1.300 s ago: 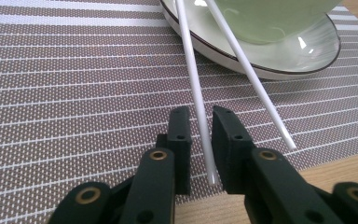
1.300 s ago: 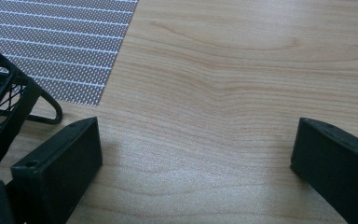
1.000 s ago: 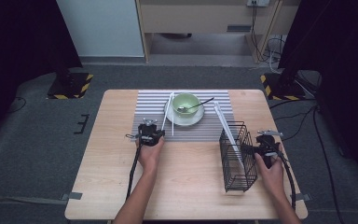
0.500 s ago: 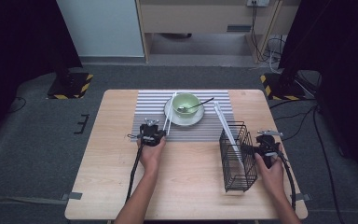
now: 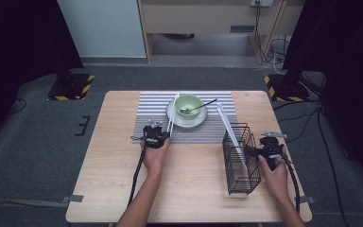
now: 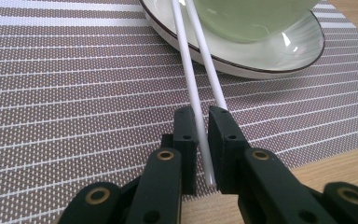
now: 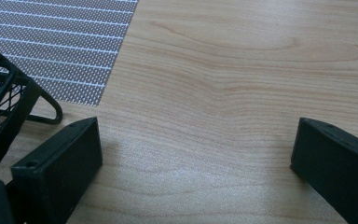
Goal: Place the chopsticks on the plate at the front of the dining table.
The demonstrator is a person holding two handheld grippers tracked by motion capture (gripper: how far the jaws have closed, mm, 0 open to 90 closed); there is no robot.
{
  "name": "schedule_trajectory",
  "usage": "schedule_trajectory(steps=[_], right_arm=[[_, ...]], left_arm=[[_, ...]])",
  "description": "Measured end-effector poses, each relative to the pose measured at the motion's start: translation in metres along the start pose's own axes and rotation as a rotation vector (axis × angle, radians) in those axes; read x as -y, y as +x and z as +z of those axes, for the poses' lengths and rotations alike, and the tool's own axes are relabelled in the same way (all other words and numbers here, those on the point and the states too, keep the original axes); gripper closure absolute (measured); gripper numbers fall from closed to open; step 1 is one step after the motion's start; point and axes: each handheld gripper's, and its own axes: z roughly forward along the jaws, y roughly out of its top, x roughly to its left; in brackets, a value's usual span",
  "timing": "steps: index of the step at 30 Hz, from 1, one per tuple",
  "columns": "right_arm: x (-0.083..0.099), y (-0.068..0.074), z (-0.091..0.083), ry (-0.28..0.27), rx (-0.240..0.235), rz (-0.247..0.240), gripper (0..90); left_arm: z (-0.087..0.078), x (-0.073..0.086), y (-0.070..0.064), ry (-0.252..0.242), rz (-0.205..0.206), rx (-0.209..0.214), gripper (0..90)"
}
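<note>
A pale green bowl [image 5: 189,104] with a dark spoon [image 5: 204,104] in it sits on a white saucer [image 5: 176,119] on a striped placemat [image 5: 149,113]. Two white chopsticks [image 5: 172,113] lean on the saucer's left rim. My left gripper [image 5: 163,134] is at their near ends. In the left gripper view the gripper [image 6: 203,112] is shut on one chopstick [image 6: 200,126], which runs between the jaws. The second chopstick [image 6: 205,60] ends at the right jaw's tip. The bowl [image 6: 251,18] and saucer [image 6: 279,56] lie just ahead. My right gripper [image 5: 267,142] [image 7: 196,135] stands open over bare wood, right of the basket.
A black wire basket [image 5: 241,158] [image 7: 0,107] stands on the wooden table [image 5: 113,179] at the right, with a long white stick [image 5: 229,127] leaning out of it toward the placemat. The placemat's corner [image 7: 51,46] lies ahead of the right gripper.
</note>
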Motion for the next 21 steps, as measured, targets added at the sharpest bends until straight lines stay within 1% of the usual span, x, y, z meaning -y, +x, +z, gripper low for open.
schedule_trajectory(steps=[14,21], right_arm=[[0.0,0.0,0.0,0.0,0.0,0.0,2.0],[0.0,0.0,0.0,0.0,0.0,0.0,2.0]], left_arm=[[0.0027,-0.0017,0.0026,-0.003,-0.005,0.012,81.1],[0.0034,-0.0008,-0.0016,-0.001,0.002,0.016,79.9]])
